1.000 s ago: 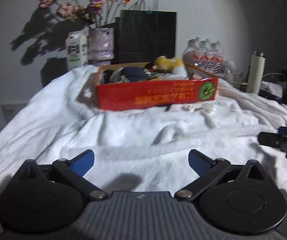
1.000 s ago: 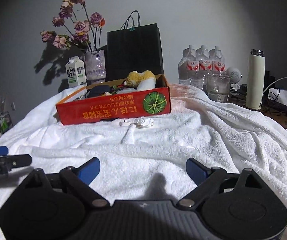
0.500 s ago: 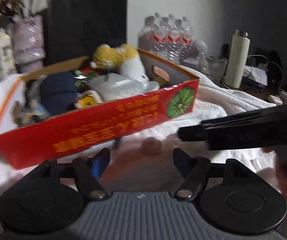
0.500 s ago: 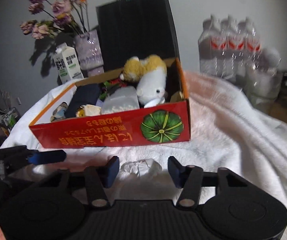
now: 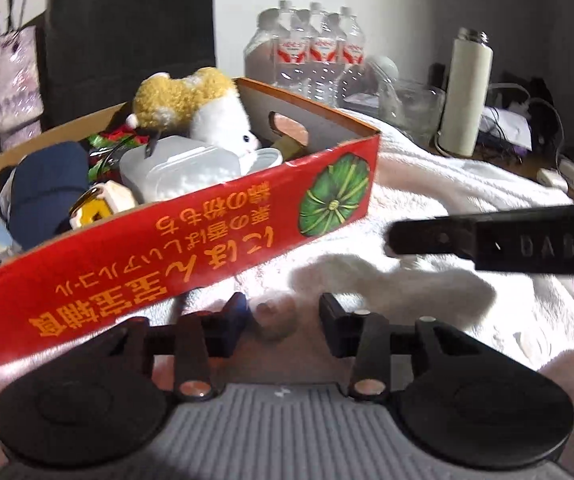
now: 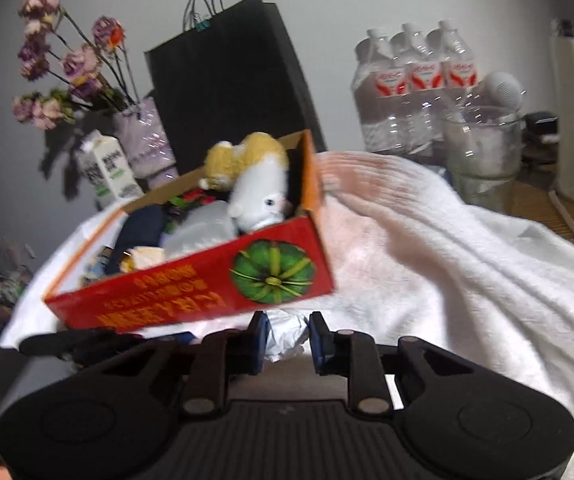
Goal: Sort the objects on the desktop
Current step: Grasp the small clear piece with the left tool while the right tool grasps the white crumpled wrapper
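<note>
While closing, right gripper [image 6: 285,338] fingers pinch crumpled paper [image 6: 285,335], left gripper [image 5: 283,316] fingers flank small lump [image 5: 275,316] (untouched).

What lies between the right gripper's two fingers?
In the right wrist view, a crumpled white paper wad sits between the closing fingers of the right gripper, before the red box.

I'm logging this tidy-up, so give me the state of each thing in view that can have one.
Red cardboard box: open-topped, full.
Crumpled paper ball: on the towel, between the right gripper fingers, which have been closing.
Small round object: between the left gripper fingers, also closing; contact unclear.
Plush toy: in the box.
Thermos: upright.
</note>
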Demonstrator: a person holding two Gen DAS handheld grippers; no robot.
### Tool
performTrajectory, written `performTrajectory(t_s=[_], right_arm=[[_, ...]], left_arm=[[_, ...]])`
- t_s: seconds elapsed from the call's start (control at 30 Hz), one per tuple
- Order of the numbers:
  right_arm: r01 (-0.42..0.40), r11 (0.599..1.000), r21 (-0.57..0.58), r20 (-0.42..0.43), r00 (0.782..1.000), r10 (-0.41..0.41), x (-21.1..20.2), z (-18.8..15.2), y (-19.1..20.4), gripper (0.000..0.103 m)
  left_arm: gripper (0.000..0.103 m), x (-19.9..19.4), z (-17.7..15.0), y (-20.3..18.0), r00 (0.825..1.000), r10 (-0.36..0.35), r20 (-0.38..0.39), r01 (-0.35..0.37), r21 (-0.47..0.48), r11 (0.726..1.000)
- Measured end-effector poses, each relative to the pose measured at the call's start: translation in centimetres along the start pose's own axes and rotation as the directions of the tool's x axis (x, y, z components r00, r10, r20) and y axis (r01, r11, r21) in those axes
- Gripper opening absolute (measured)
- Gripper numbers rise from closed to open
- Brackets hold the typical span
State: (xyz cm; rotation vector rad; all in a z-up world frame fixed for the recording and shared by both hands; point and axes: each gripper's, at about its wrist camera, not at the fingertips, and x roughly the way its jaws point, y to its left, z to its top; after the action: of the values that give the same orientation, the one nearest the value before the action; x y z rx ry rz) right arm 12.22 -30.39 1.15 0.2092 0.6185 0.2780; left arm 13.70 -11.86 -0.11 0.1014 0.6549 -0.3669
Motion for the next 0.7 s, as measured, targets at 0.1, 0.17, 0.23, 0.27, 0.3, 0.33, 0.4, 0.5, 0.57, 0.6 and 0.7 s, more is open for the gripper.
performTrajectory(t_s=[0.1,0.17,0.23,0.27,0.3,0.33,0.4,0.5,0.57,0.6,0.7], right_arm=[[0.005,1.0,-0.001,0.028,1.0,-0.005,-0.7,0.1,-0.2,0.021],[-0.004,1.0,0.002,0.048,0.999,0.004,-1.1,0.2,-0.2,0.021],[-0.006,1.0,-0.004,0.057,0.998,0.006,-1.3,0.4,-0.2,0.021],[-0.004,1.0,-0.008,0.059,0.998,0.004,-1.4,0.3,-0.2,0.021],[0.002,1.0,-0.016,0.061,0.998,-0.001,-1.5,0.4,-0.1,0.021],[0.009,1.0,-0.028,0.065,0.998,-0.007,-1.5,0.3,0.1,0.021],[0.021,0.999,-0.042,0.074,0.997,-0.018,-1.6,0.3,0.3,0.021],[0.023,0.998,-0.058,0.081,0.997,-0.019,-1.8,0.2,0.5,0.021],[0.015,0.998,-0.068,0.087,0.996,-0.009,-2.0,0.1,0.7,0.021],[0.0,0.998,-0.065,0.089,0.996,0.006,-2.2,0.1,0.8,0.021],[-0.029,0.998,-0.055,0.079,0.996,0.033,-2.6,-0.1,2.0,0.021]], left_arm=[[0.037,0.0,-0.1,0.4,1.0,-0.014,0.014,0.015,-0.039,0.999],[0.027,-0.2,-0.2,0.8,0.999,-0.027,0.018,0.028,-0.075,0.997],[0.027,-0.7,-0.2,0.8,1.0,-0.013,0.026,0.016,-0.098,0.995],[0.027,-1.3,-0.4,0.7,0.999,0.0,0.038,0.004,-0.096,0.995],[0.026,-1.9,-0.5,0.5,0.999,0.013,0.05,-0.008,-0.092,0.996],[0.026,-2.7,-0.7,0.3,0.998,0.031,0.063,-0.025,-0.088,0.996],[0.026,-4.6,-1.0,-0.1,0.994,0.064,0.088,-0.056,-0.094,0.994],[0.026,-8.8,-2.1,-0.2,0.987,0.078,0.144,-0.058,-0.135,0.989],[0.026,-11.6,-3.1,-0.2,0.979,0.1,0.177,-0.075,-0.146,0.986],[0.026,-12.8,-3.5,-0.3,0.974,0.123,0.191,-0.096,-0.144,0.985],[0.026,-16.1,-4.8,-0.3,0.954,0.199,0.227,-0.17,-0.139,0.976]])
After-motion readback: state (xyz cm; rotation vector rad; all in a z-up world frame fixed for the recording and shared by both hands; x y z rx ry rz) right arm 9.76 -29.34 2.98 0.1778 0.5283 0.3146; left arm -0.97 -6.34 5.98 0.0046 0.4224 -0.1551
